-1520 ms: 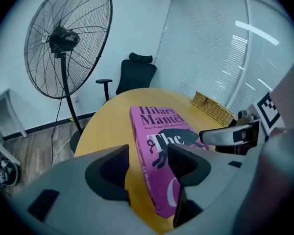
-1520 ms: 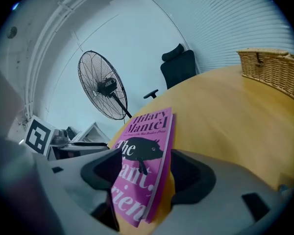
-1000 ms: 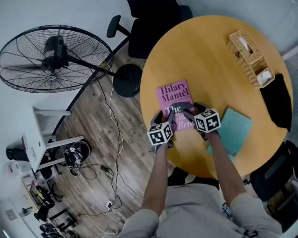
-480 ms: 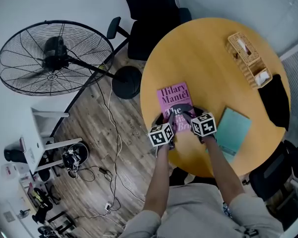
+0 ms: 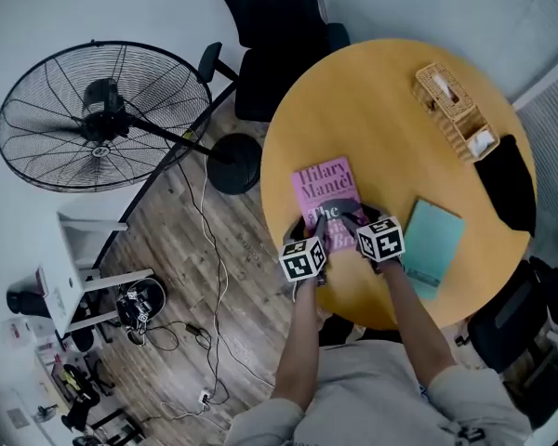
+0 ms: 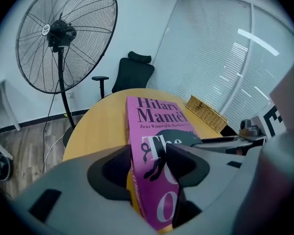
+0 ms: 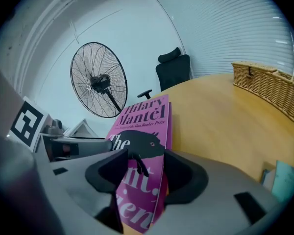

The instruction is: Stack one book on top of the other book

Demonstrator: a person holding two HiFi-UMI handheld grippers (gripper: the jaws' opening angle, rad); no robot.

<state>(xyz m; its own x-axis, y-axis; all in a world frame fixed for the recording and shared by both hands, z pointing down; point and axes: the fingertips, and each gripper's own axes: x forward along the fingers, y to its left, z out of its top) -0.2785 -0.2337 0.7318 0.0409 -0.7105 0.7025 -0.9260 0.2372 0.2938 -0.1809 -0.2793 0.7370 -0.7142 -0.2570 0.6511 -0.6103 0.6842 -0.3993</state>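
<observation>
A pink book (image 5: 323,188) lies on the round wooden table (image 5: 381,110) with its near end at the table's front. My left gripper (image 5: 318,224) clamps its near left corner, and the cover stands between the jaws in the left gripper view (image 6: 148,166). My right gripper (image 5: 352,219) grips the near right corner (image 7: 139,173), and that end of the pink book (image 7: 146,115) tilts up off the wood. A teal book (image 5: 434,243) lies flat to the right, close beside my right gripper.
A wicker box (image 5: 453,108) sits at the table's far right. A dark chair back (image 5: 508,186) touches the right rim, and an office chair (image 5: 265,35) stands behind the table. A big floor fan (image 5: 95,119) stands on the left with cables on the floor.
Both grippers have stayed at the pink book's near end with their jaws drawn in onto it. The right one has come up slightly with its corner.
</observation>
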